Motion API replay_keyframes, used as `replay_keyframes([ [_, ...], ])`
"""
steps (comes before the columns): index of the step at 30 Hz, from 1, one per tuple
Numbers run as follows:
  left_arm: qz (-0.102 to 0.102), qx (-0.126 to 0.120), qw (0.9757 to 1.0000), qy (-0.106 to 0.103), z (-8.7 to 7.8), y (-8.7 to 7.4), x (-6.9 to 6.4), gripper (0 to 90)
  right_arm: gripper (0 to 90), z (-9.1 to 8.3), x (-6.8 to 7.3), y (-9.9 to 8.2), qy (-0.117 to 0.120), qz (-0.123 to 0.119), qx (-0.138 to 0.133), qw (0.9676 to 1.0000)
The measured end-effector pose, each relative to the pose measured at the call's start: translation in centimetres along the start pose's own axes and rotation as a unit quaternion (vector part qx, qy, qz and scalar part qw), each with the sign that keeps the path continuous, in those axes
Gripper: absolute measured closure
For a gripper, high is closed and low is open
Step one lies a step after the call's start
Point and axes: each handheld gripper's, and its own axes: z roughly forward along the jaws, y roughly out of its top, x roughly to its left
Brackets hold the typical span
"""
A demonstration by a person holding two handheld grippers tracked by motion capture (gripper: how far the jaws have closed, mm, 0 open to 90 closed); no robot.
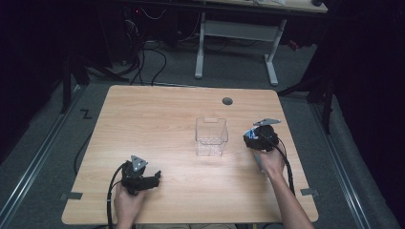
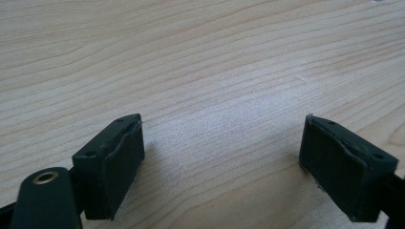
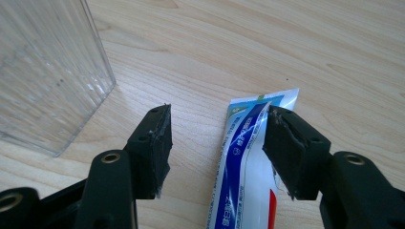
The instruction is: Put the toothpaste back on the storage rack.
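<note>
Reaching for the tube (image 3: 246, 162) lying flat near the worktop's (image 1: 157, 124) right edge, just right of the clear box (image 1: 210, 137), with right gripper (image 3: 217, 143) jaws spread around it, not yet pinching; next, closing squarely and lifting boxward; left gripper (image 2: 222, 162) jaws wide, empty.

A light wood-grain counter (image 1: 143, 124) stretches ahead of both pairs of fingers, with a round dark grommet hole (image 1: 227, 101) near its far edge, and beyond it a white-legged desk frame (image 1: 236, 43) stands on grey floor (image 1: 43, 143) among black cables (image 1: 148, 62).
</note>
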Motion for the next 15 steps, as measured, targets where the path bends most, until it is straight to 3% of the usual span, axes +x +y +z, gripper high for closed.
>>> replay_keyframes([
  [15,0.0,0.0,1.0,0.0,0.0,0.0,0.0,15.5,44.2,1.9,-0.1,-0.4,-0.015,-0.008,0.047,0.9987],
])
